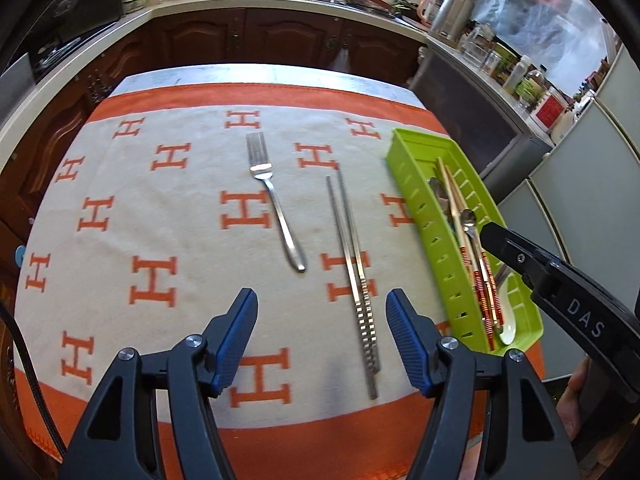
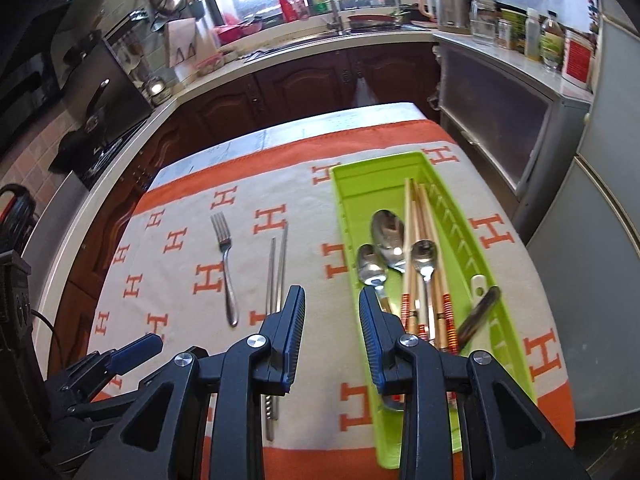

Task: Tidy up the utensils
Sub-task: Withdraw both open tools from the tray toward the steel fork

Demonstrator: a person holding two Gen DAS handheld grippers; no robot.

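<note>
Kitchen counters and dark wooden cupboards stand behind a table covered by a cloth (image 1: 192,208) with orange H letters. From left to right on this cloth I see a steel fork (image 1: 272,200), then a pair of metal chopsticks (image 1: 352,264) lying close together, then a green tray (image 2: 352,184) near the right edge. Inside the tray lie three spoons (image 2: 390,240), wooden chopsticks (image 2: 416,240) with red bands and a white spoon (partly hidden). The left gripper (image 1: 322,336) hangs over the metal chopsticks, jaws wide apart and empty. The right gripper (image 2: 332,336) hangs at the tray's left wall, jaws a little apart, holding nothing.
</note>
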